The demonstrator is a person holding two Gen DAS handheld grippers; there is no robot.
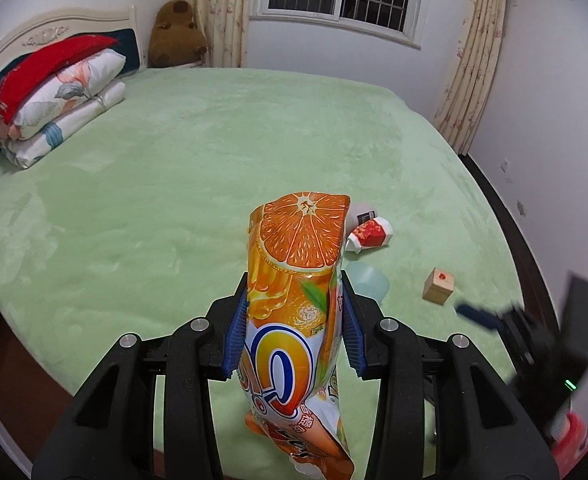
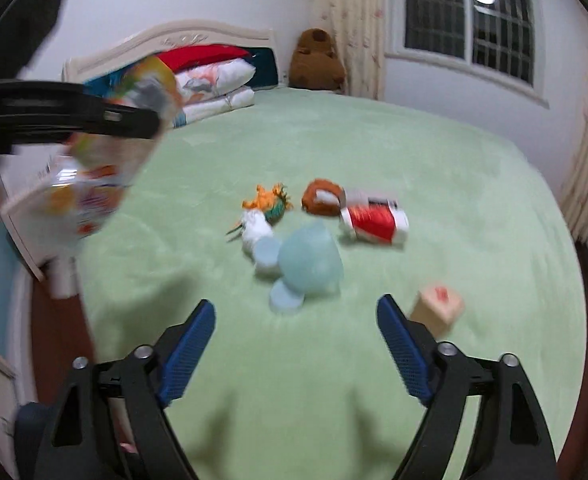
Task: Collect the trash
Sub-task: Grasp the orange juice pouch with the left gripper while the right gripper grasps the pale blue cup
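A: Left gripper (image 1: 294, 316) clamps an orange snack bag (image 1: 297, 300) above the green bedspread (image 1: 174, 184); right gripper (image 2: 295, 344) hangs spread and empty.

B: Risk?

A: The slick bag may slip out. Red wrapper (image 2: 375, 222) lies among toys (image 2: 270, 204); a grab could catch those.

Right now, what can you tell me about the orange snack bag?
The orange bag is shiny crinkly plastic, printed with a big orange slice on top and blue and white letters lower down. It stands nearly upright, lifted above the green bed, squeezed at its middle between the blue pads of the left gripper. Its bottom end hangs crumpled below the jaws. Nothing else touches it.
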